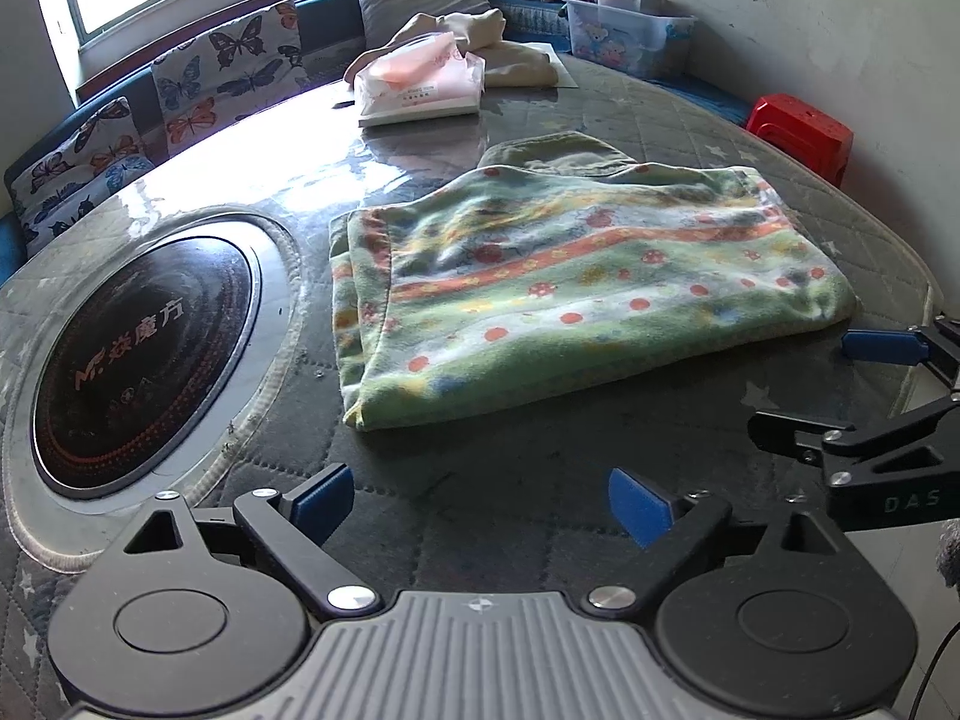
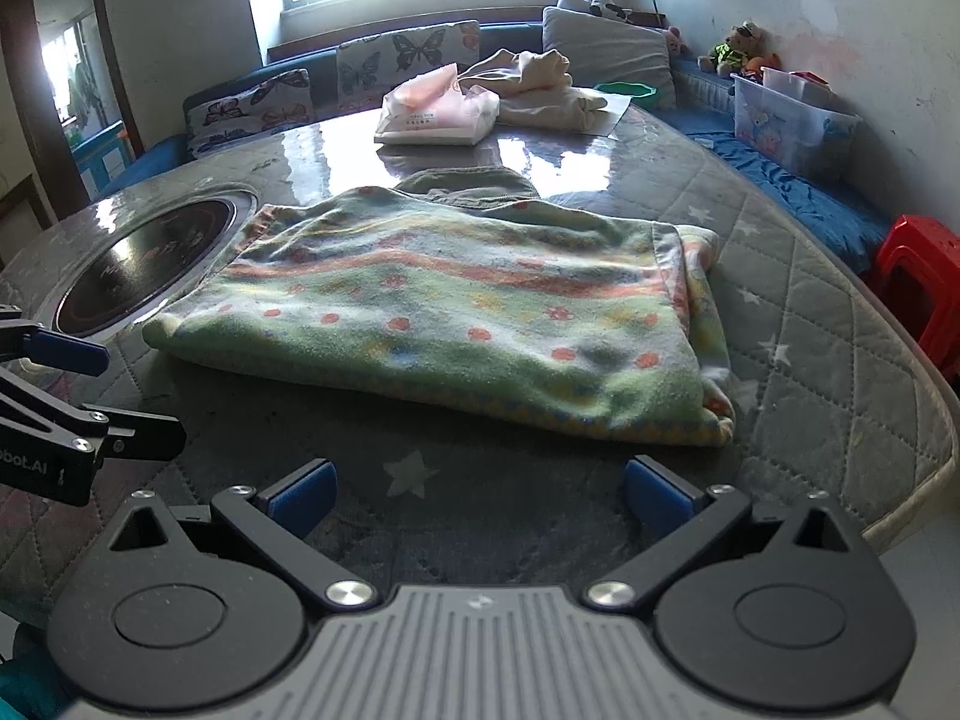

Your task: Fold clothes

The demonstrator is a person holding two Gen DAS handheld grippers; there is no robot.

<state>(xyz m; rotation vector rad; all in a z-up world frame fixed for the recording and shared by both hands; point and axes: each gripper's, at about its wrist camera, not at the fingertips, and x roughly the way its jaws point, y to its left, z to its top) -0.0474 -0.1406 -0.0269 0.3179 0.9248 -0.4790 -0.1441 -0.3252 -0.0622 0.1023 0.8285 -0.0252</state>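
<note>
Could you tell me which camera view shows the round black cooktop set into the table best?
The left wrist view: the cooktop lies close, nearly whole, with its orange lettering readable. The right wrist view shows it farther off at a flat angle, glare hiding the print, and the green patterned garment lies right beside its rim.

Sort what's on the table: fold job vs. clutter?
Job:
- green patterned garment, folded flat
- left gripper, open, empty
- right gripper, open, empty

Clutter:
- tissue pack
- cream cloth pile, possibly next
- inset cooktop
- red stool
- plastic bin
</note>
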